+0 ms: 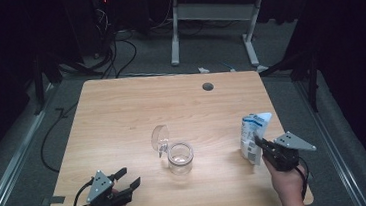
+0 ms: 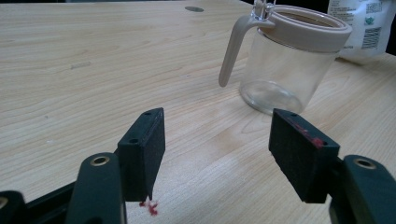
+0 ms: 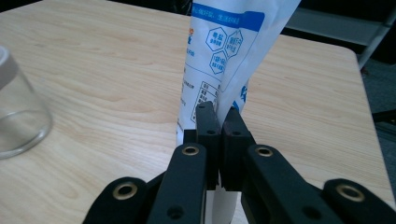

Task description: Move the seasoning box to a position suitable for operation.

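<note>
A: What do you think can go wrong from here?

B: The right gripper [image 3: 218,116] has its fingers [image 3: 208,135] clenched on the bag [image 1: 254,137], a white and blue pouch that stands near the right edge of the table [image 1: 121,113]. They pinch it only at one thin side fold. In my judgement the bag can slip out or swing when it is lifted, because it is soft and the hold is narrow. If it is already cut open, which I cannot tell, the content can spill on the table.

A: And the jar?

B: The glass jar [image 1: 180,158] stands in the middle of the table with its lid [image 1: 160,137] flipped up and open. It is well apart from the bag, to its left in the high view. Nothing holds it. If the bag bumps its rim during pouring, the light jar can tip or slide.

A: Can the left gripper help?

B: The left gripper [image 2: 215,154] has its fingers [image 2: 144,144] released, wide apart, with only bare table between them. It is low near the front edge of the table. In the left gripper view the jar [image 2: 289,60] is ahead and somewhat to the right, not between the fingers and not touching them. I think it must come nearer to steady the jar.
</note>
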The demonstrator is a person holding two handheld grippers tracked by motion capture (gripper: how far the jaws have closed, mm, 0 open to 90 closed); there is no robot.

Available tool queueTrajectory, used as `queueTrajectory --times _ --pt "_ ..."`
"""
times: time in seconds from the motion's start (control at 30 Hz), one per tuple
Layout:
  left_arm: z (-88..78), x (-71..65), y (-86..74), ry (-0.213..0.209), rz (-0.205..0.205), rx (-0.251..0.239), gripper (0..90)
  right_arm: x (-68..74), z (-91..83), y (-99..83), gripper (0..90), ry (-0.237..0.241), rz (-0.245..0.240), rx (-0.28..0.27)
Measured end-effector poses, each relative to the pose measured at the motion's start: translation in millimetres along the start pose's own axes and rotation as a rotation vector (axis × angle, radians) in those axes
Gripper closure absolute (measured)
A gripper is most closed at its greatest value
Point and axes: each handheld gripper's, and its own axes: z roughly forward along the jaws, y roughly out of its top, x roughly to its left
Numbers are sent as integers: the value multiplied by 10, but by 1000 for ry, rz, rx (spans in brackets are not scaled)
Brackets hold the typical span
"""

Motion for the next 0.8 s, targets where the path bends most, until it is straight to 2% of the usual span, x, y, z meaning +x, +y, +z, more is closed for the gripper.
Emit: queueTrajectory --times 0.33,0.47,0.7,0.8 --pt "0 -7 -4 -11 1 -1 381 147 -22 166 889 88 -44 76" --pt "2 -13 -1 -10 4 2 384 223 -3 265 889 145 -72 148" --pt "-4 -13 0 -15 6 0 384 274 -12 362 889 175 -92 203" --pt "-2 -21 -2 -17 9 0 384 297 -17 413 889 177 -113 245"
